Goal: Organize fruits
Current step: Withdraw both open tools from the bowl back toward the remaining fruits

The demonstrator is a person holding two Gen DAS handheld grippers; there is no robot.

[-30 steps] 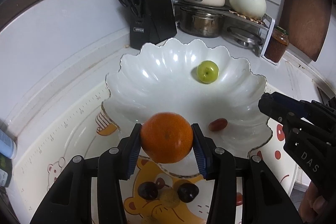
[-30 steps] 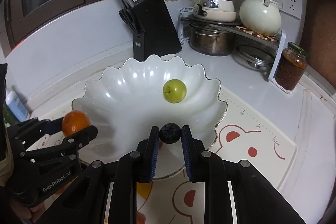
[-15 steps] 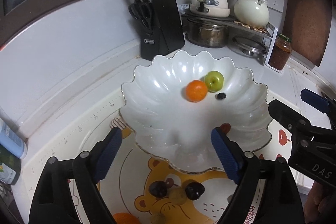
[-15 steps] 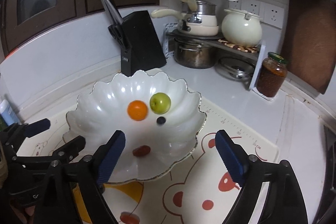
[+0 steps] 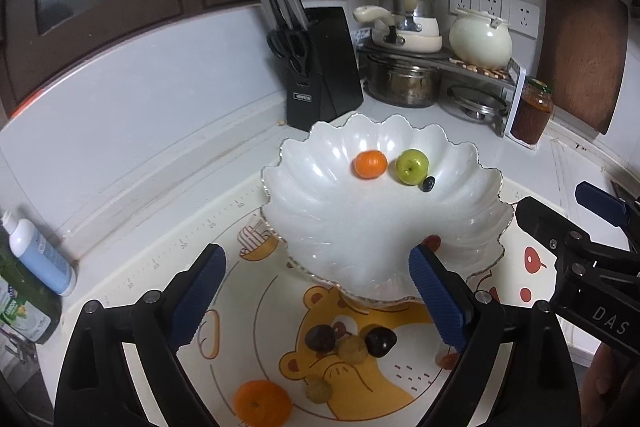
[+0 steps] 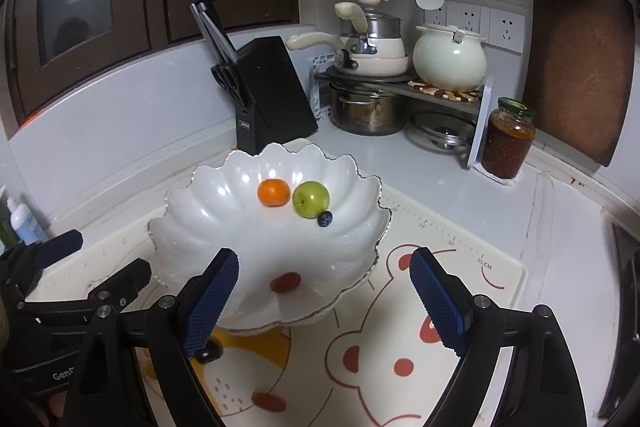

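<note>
With both grippers, left (image 5: 316,295) and right (image 6: 324,301), just opened wide and empty, we go next for the loose fruits (image 5: 348,343) on the mat (image 5: 168,267) at 6 o'clock of the bowl (image 5: 320,227), gripping softly.

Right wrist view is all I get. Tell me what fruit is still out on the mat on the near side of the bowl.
Observer: A loose orange lies on the mat at its near edge, well short of the bowl.
Operator: List what lies between it and the bowl.
Observer: Two dark round fruits flank a pale green fruit on the bear print, packed close together.
Operator: Give me the rest.
Observer: A second pale green one sits alone, just right of the loose orange.
</note>
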